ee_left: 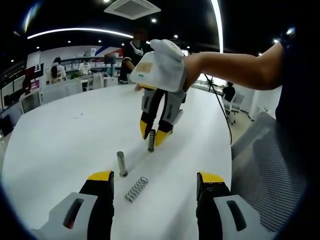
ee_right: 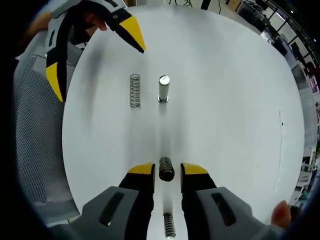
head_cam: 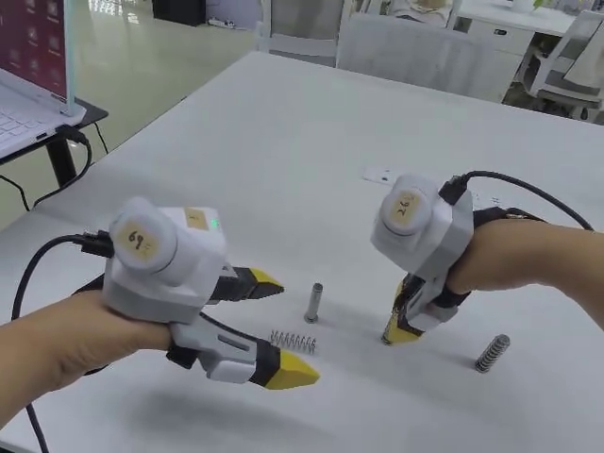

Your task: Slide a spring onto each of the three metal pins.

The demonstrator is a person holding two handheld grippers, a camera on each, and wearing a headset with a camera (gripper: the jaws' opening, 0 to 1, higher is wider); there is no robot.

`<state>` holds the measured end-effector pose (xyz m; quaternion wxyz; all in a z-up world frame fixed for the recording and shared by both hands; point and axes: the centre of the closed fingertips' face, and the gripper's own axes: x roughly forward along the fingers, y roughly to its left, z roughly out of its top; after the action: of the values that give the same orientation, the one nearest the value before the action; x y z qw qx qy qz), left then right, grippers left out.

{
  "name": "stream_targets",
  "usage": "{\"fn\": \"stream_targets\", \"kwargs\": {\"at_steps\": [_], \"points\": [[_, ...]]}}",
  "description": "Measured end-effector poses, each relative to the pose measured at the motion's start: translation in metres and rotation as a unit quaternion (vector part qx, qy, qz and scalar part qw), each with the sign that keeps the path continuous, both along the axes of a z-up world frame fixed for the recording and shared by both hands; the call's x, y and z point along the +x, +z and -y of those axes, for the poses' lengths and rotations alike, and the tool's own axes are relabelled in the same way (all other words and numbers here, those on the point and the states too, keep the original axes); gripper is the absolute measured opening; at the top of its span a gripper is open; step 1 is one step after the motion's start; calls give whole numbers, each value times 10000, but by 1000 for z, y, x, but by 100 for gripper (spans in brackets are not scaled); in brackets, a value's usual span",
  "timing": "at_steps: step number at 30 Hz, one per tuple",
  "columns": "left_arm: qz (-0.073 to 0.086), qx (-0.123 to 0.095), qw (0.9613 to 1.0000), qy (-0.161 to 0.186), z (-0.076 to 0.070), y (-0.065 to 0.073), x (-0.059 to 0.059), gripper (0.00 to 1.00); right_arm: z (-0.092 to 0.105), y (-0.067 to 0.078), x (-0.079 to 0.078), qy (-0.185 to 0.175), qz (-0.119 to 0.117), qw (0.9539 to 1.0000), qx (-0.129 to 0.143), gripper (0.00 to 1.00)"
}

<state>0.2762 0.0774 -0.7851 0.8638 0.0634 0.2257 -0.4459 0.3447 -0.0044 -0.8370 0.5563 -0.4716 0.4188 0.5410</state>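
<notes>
The left gripper [ee_left: 155,176], jaws spread wide, hovers at the loose spring [ee_left: 136,189] lying just beside the bare pin [ee_left: 121,164] (presumably to grab it), while the right gripper [ee_left: 153,134], beyond that pin, pinches a spring-covered pin [ee_right: 166,170] upright.

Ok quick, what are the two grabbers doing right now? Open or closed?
Left gripper: open, fingers wide apart, holding nothing.
Right gripper: closed on a spring-covered pin.

White table [head_cam: 283,142], open laptop [head_cam: 28,85] off its left edge, grey chair [head_cam: 406,52] beyond, small paper slip [head_cam: 380,174] on the tabletop
</notes>
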Motion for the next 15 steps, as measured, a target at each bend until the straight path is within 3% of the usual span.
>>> {"fn": "stream_targets", "kwargs": {"at_steps": [8, 15], "points": [[0, 25, 10000, -12, 0, -1, 0, 62, -11, 12, -3, 99, 122, 9997, 163, 20], [11, 41, 10000, -10, 0, 0, 0, 62, -19, 14, -11, 172, 91, 9995, 236, 20]]}}
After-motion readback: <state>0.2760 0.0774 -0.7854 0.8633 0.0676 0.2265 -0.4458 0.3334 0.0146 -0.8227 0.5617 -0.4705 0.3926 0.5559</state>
